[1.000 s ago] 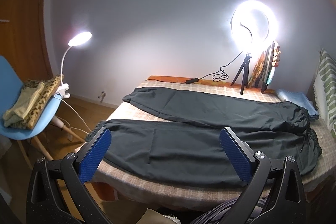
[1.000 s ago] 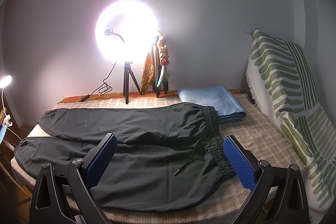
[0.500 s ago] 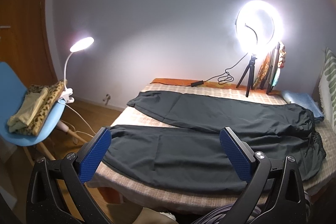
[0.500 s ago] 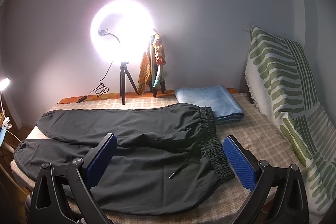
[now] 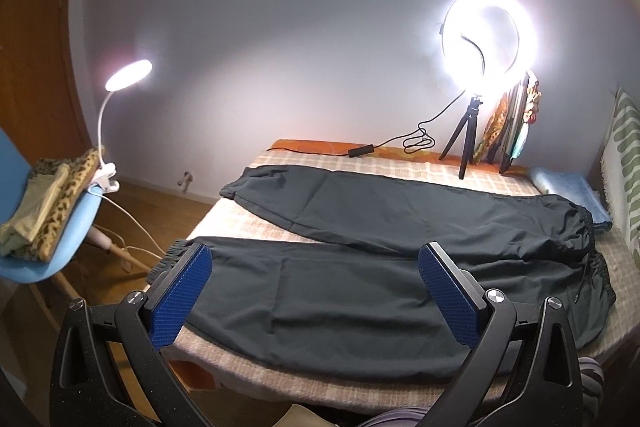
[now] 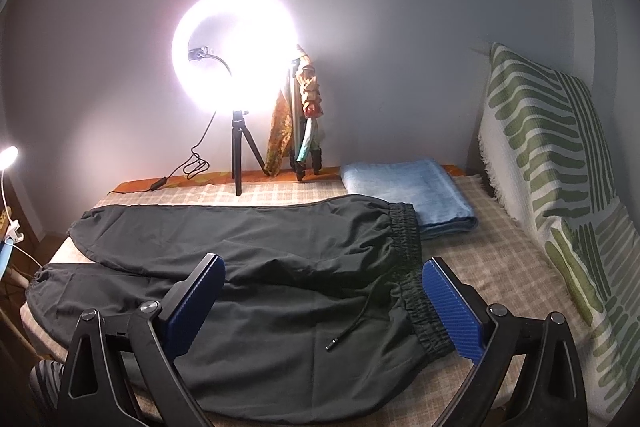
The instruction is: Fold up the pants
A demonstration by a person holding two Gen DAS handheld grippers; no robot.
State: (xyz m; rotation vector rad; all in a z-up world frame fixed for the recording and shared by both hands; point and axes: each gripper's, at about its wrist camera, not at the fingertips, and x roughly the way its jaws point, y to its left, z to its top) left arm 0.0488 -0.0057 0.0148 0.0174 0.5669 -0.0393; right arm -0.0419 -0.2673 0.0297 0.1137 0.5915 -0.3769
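Dark grey pants (image 5: 360, 291) lie flat on a checked bed cover (image 5: 360, 167), both legs spread apart toward the left, waistband at the right. In the right wrist view the same pants (image 6: 280, 311) show their elastic waistband (image 6: 408, 239) and a loose drawstring (image 6: 352, 323). My left gripper (image 5: 314, 291) hovers open above the near leg, nothing between its blue pads. My right gripper (image 6: 322, 307) hangs open over the near waist area, also holding nothing.
A lit ring light on a tripod (image 5: 488, 31) and its cable stand at the far edge. A folded blue towel (image 6: 408, 191) lies beside the waistband. A green-striped cushion (image 6: 552, 167) leans at the right. A blue chair (image 5: 52, 239) with clothes and a clip lamp (image 5: 128, 75) stand left.
Both views shifted slightly: the left gripper drifted a little and tilted, the right one moved slightly closer to the waist. The pants have not moved and both grippers stay open.
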